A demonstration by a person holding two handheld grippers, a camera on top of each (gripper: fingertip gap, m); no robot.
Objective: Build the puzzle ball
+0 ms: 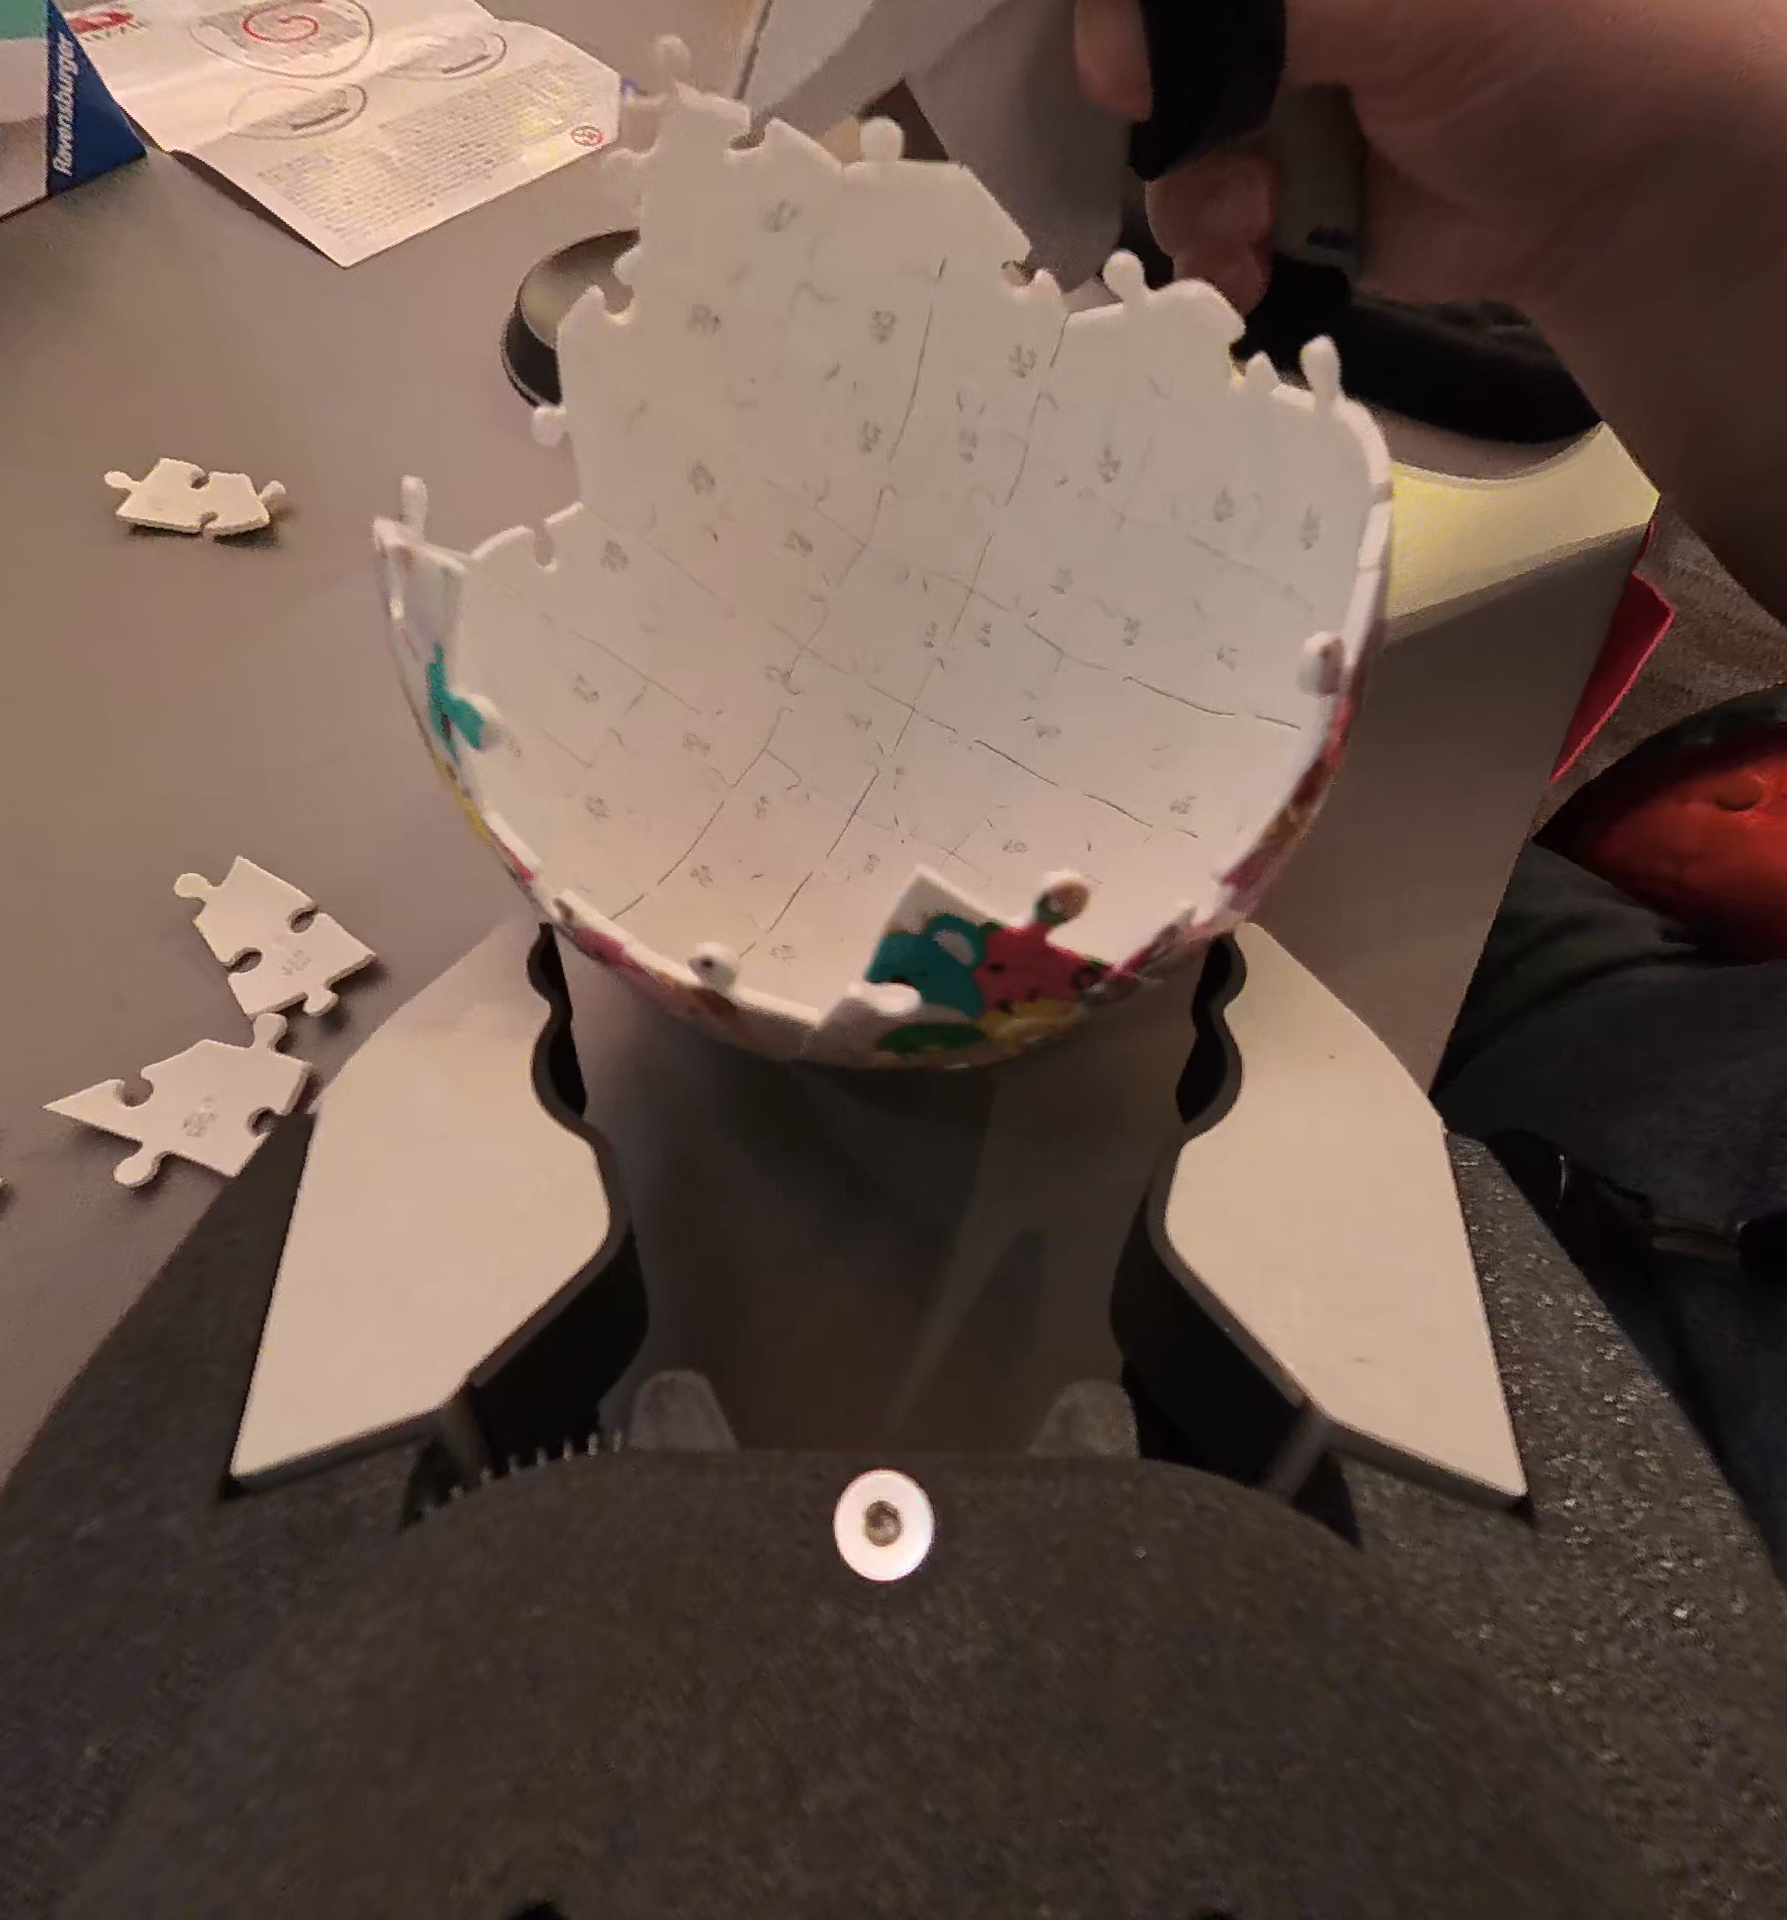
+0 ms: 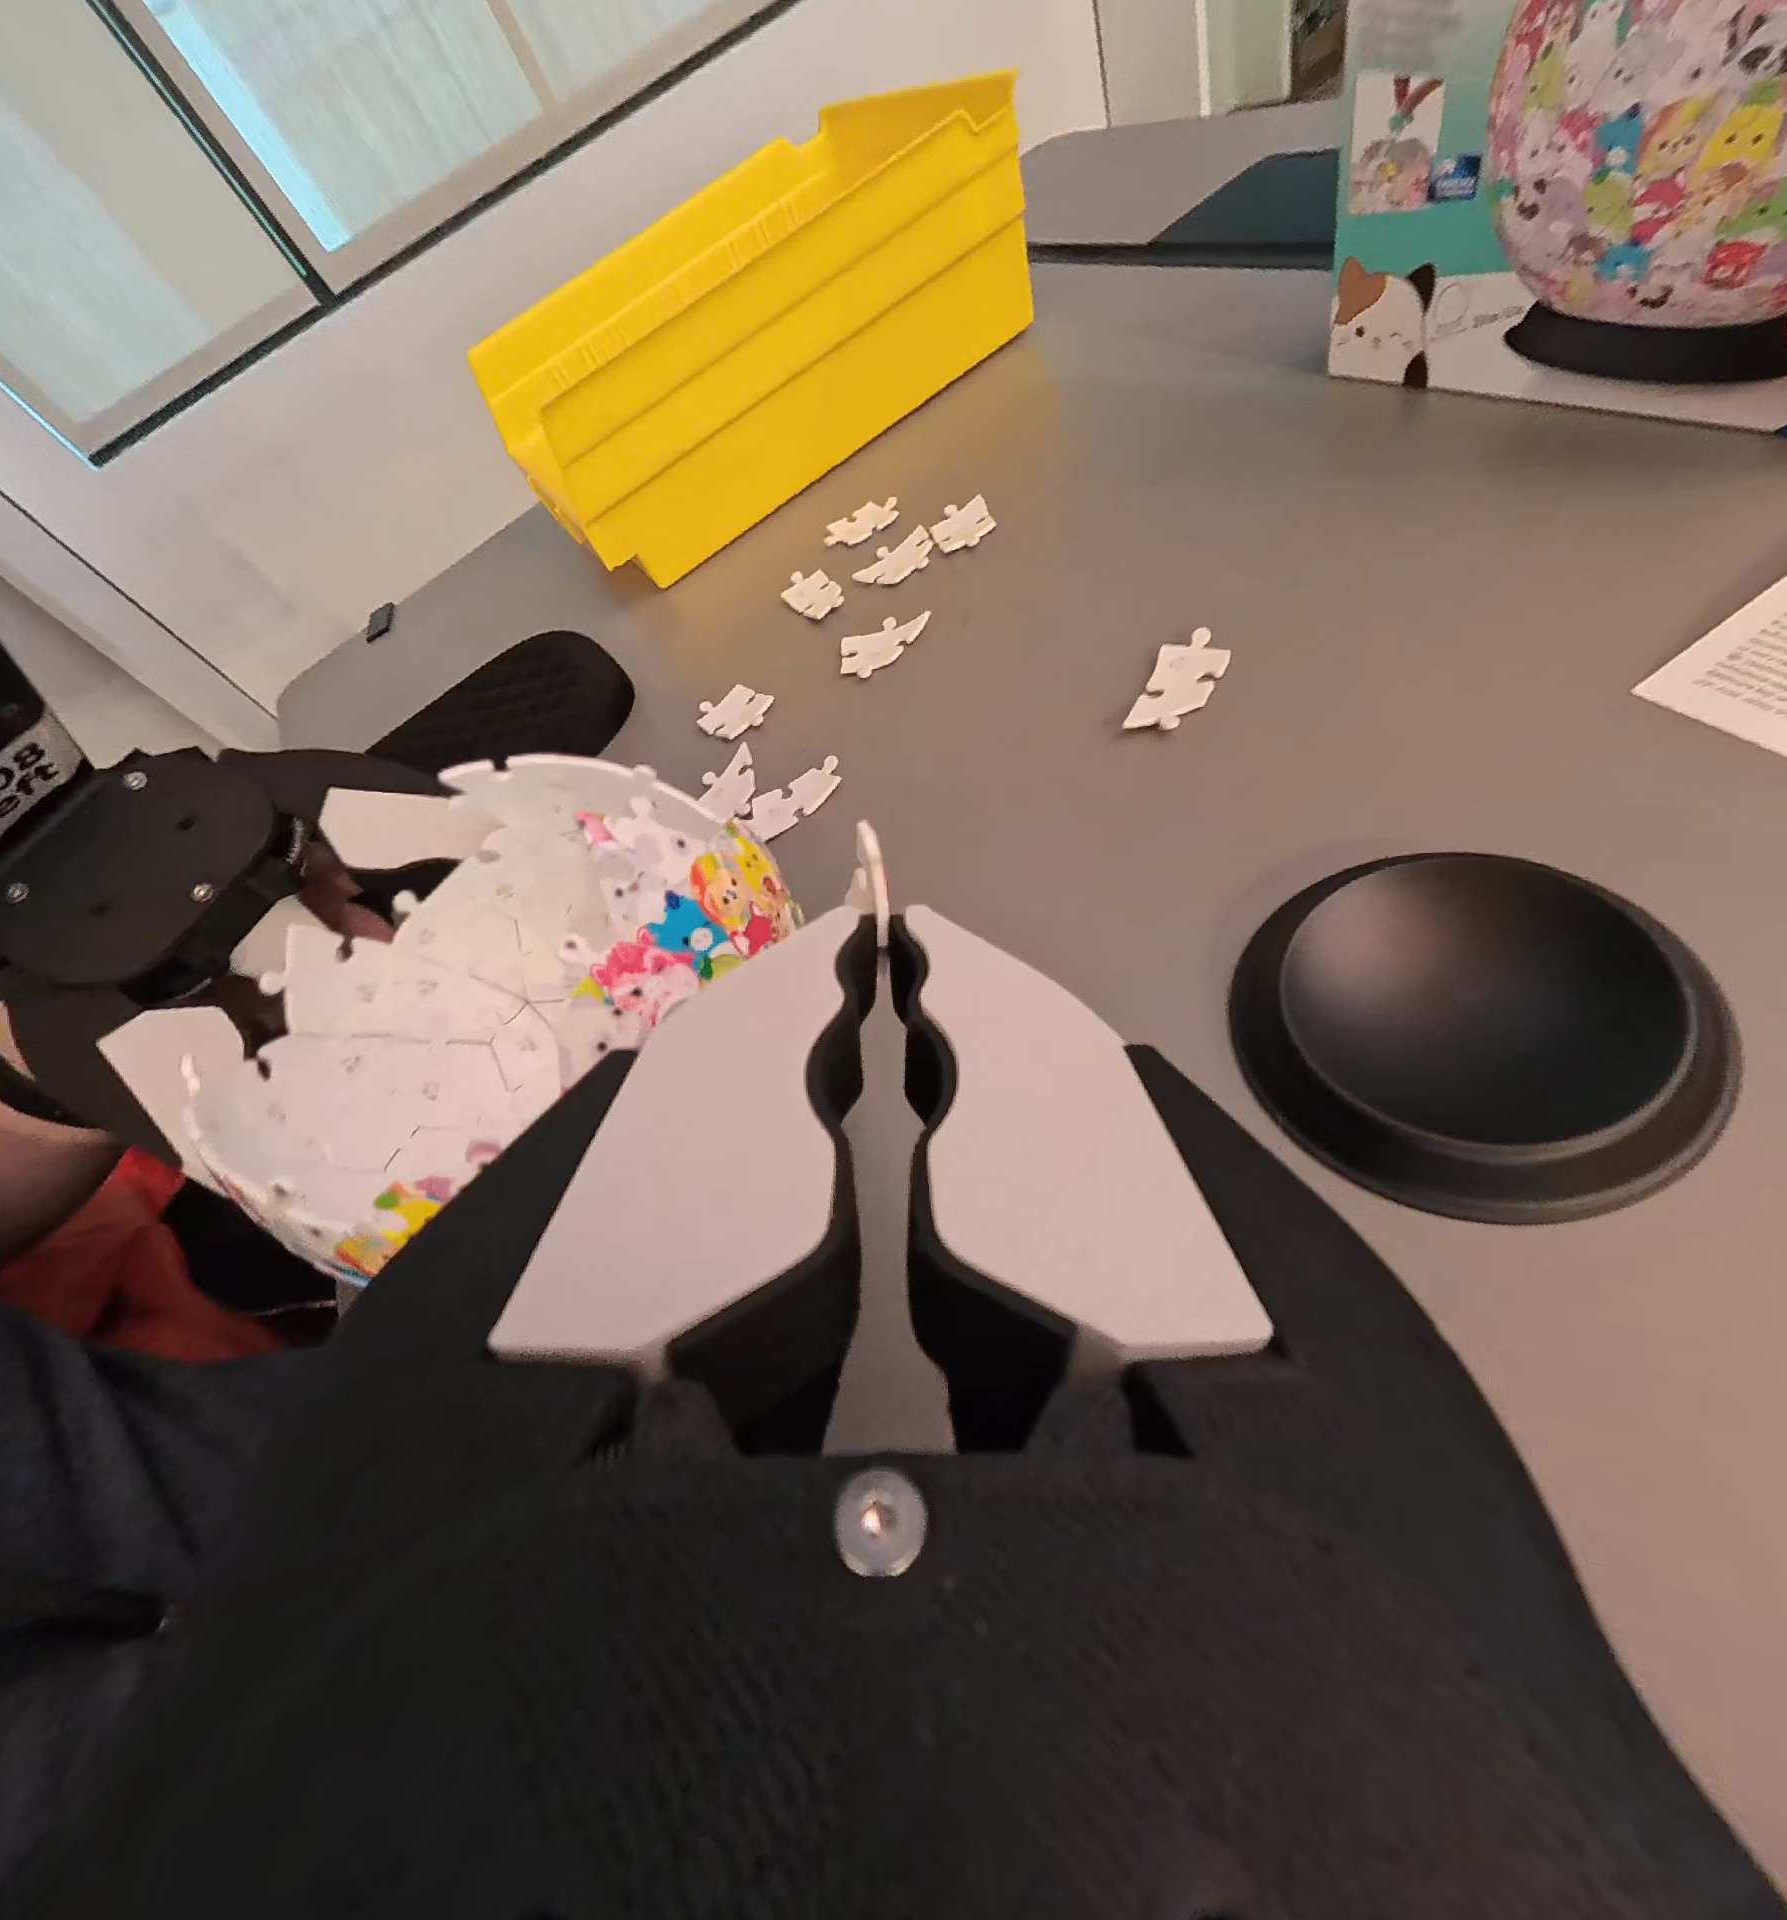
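The half-built puzzle ball (image 1: 889, 623) is an open shell, white inside with colourful pictures outside. My left gripper (image 1: 889, 987) holds it by its lower part, fingers wide apart on either side, opening towards the camera. In the right wrist view the ball (image 2: 515, 997) and left gripper (image 2: 328, 966) are at the left, off the table's near edge. My right gripper (image 2: 881, 920) is shut on a single white puzzle piece (image 2: 871, 873), held edge-on, just right of the ball. A hand (image 1: 1491, 156) holding the right gripper shows behind the ball.
A black round stand (image 2: 1481, 1029) sits on the grey table (image 2: 1388, 623) to the right. Loose white pieces (image 2: 878, 582) lie ahead, near a yellow bin (image 2: 764, 343); more pieces (image 1: 276, 935) lie left of the ball. The puzzle box (image 2: 1595, 208) and an instruction sheet (image 2: 1772, 665) are far right. The left gripper's tips are roughly 15 cm from the right gripper's.
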